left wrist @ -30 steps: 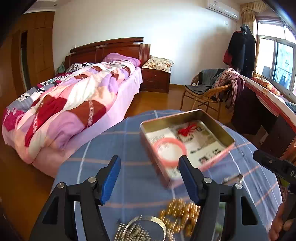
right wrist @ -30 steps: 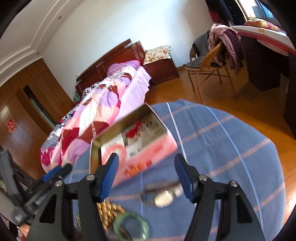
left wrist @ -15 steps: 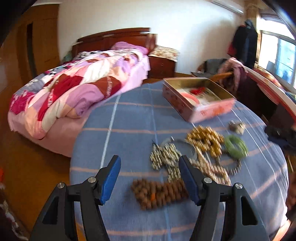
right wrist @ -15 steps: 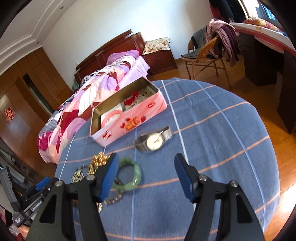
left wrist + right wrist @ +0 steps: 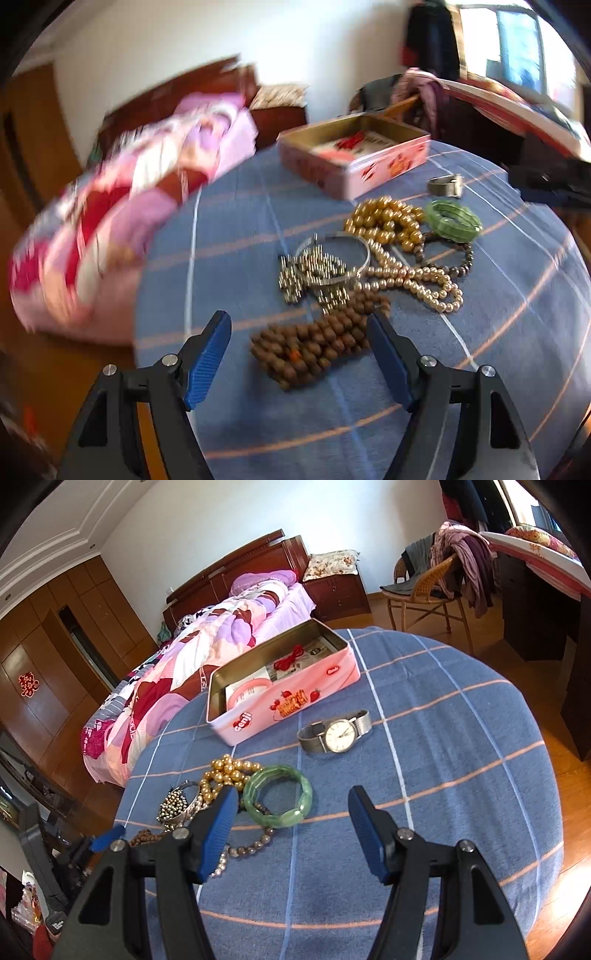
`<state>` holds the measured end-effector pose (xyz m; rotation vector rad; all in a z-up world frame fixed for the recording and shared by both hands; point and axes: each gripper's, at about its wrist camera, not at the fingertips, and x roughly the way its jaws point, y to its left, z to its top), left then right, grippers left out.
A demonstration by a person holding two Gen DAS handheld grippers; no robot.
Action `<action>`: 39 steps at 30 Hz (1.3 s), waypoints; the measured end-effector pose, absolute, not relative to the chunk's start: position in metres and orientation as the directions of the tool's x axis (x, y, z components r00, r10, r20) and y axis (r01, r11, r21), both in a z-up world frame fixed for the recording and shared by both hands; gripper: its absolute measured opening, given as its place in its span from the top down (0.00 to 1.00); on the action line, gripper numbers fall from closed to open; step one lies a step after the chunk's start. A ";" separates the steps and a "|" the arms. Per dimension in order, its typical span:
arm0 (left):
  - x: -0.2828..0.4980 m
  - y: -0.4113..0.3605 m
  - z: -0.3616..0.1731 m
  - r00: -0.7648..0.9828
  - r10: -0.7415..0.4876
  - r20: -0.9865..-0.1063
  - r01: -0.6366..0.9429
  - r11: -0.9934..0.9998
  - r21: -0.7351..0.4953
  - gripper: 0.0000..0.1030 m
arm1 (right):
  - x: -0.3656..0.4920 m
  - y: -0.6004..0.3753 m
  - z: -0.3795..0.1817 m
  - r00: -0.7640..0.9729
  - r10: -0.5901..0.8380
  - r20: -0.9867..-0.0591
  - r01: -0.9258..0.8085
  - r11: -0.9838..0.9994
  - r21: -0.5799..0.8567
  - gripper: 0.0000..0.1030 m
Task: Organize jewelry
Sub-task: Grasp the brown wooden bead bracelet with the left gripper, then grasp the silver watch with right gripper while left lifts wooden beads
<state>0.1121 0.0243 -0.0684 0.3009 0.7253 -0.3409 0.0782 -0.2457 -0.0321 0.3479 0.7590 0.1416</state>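
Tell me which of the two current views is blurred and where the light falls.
Left wrist view: motion-smeared, worst on the bed at left, while the brown bead bracelet near the left gripper stays readable; the window is blown out. Right wrist view: sharp, with the watch dial legible and sunlight bright on the wood floor at right.

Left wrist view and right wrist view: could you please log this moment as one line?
left gripper: open, over brown bead bracelet | right gripper: open, empty, near green bangle | pink tin: open
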 end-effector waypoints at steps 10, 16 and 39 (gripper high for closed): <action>0.130 0.024 -0.092 0.600 -0.266 -0.754 0.571 0.803 0.171 0.35 | 0.080 -0.246 -0.034 0.710 0.260 -0.654 0.017 0.922 0.386 0.35; 0.113 0.021 -0.091 0.527 -0.362 -0.768 0.586 0.810 0.020 0.81 | 0.079 -0.251 -0.037 0.712 0.246 -0.657 0.043 0.919 0.391 0.35; 0.120 0.031 -0.029 0.629 -0.460 -0.627 0.440 0.875 -0.201 0.81 | 0.153 -0.256 -0.054 0.663 0.157 -0.732 0.110 0.946 0.303 0.35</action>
